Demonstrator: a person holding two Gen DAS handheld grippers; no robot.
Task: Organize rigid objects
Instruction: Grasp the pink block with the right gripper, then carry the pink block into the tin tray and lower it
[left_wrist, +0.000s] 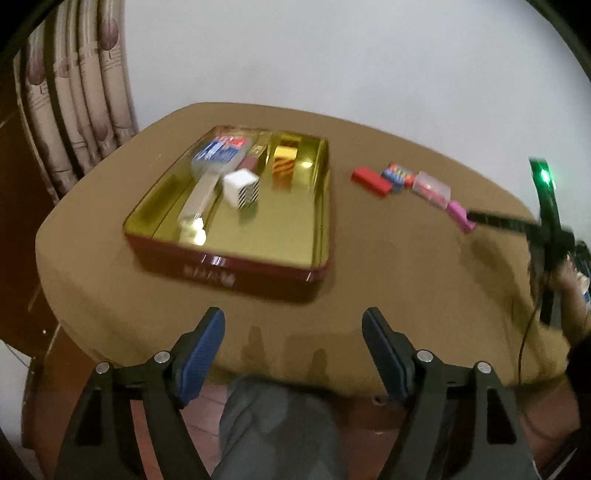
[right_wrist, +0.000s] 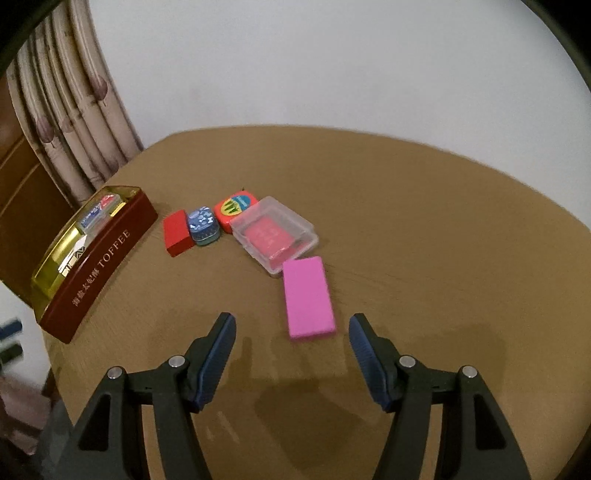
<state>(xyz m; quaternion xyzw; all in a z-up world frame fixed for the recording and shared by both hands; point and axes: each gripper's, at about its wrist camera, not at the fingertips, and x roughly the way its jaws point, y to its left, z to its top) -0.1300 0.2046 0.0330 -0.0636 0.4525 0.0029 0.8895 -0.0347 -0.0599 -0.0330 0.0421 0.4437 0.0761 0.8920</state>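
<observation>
A red toffee tin (left_wrist: 236, 273) with a gold inside lies open on the brown table. It holds a white cube with a striped side (left_wrist: 240, 188), a gold box (left_wrist: 284, 158), a blue and red pack (left_wrist: 218, 151) and a long silvery piece (left_wrist: 199, 199). My left gripper (left_wrist: 293, 317) hangs open over the table's near edge, with nothing between its pads. To the tin's right lie a red box (right_wrist: 177, 232), a blue tin (right_wrist: 202, 223), an orange case (right_wrist: 234, 210), a clear case (right_wrist: 275, 230) and a pink box (right_wrist: 308, 297). My right gripper (right_wrist: 292, 319) is open, the pink box's near end between its tips, untouched.
A patterned curtain (right_wrist: 66, 122) hangs at the back left against a white wall. The tin (right_wrist: 99, 269) sits near the table's left edge. A person's grey-trousered leg (left_wrist: 273, 424) is below the near edge. A thin cable (left_wrist: 524, 343) runs down at the right.
</observation>
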